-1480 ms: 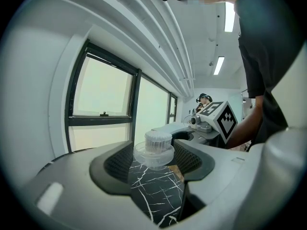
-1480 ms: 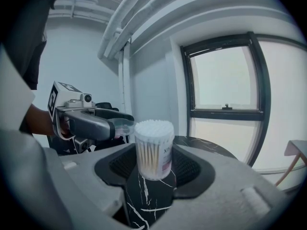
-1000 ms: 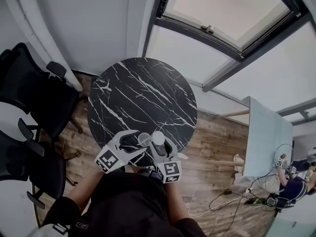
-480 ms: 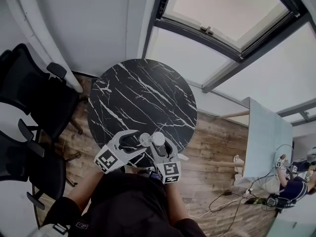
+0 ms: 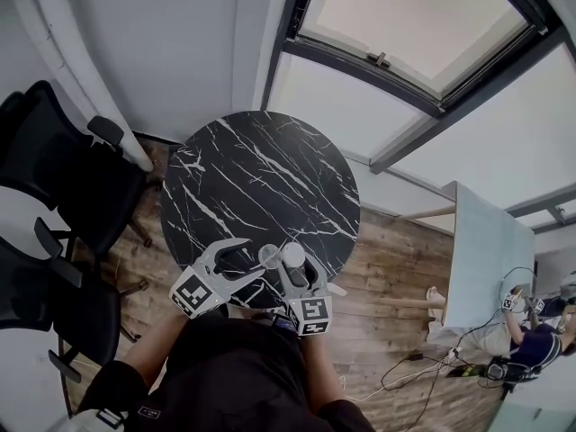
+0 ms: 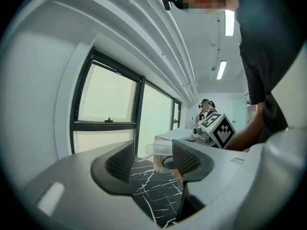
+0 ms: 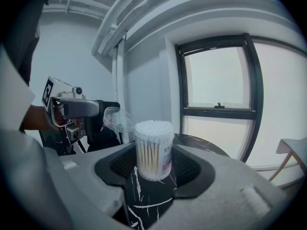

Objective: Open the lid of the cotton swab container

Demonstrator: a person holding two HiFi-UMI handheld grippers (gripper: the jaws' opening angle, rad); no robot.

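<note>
Now the cotton swab container (image 7: pixel 153 150) stands upright on the round black marble counter (image 5: pixel 261 178), close to the edge nearest the person. Its top is uncovered, and the white swab tips show as a packed dome above the clear wall.

The right gripper (image 7: pixel 153 162) holds the container. Its fingers (image 7: pixel 192 169) are clamped on either side of the lower body, with the ribbed pads pressed against the plastic and the base down on the marble.

The clear lid (image 7: pixel 114 119) is off the mouth. It hangs tilted just beside the container's upper rim, on the side where the left gripper (image 6: pixel 156 159) comes in. Its lower edge comes very near the rim, and it cannot be made out whether the two touch or join there.

The left gripper's fingers (image 6: pixel 120 162) stand wide apart and have just been closing a little. In the left gripper view the lid sits out by their tips, close against one finger with clear space to the other, so the pads do not press it from both sides. The container shows directly behind the lid in that view, its brown sticks visible below the lid's rim.

In the head view the two grippers meet at the container, and the lid lies between the left fingertips and the container. Black office chairs (image 5: pixel 63 178) stand on the wooden floor (image 5: pixel 387 286) well apart from the container, past the left gripper's side of the counter. A dark-framed window (image 5: pixel 414 25) lies beyond the counter's far edge.
</note>
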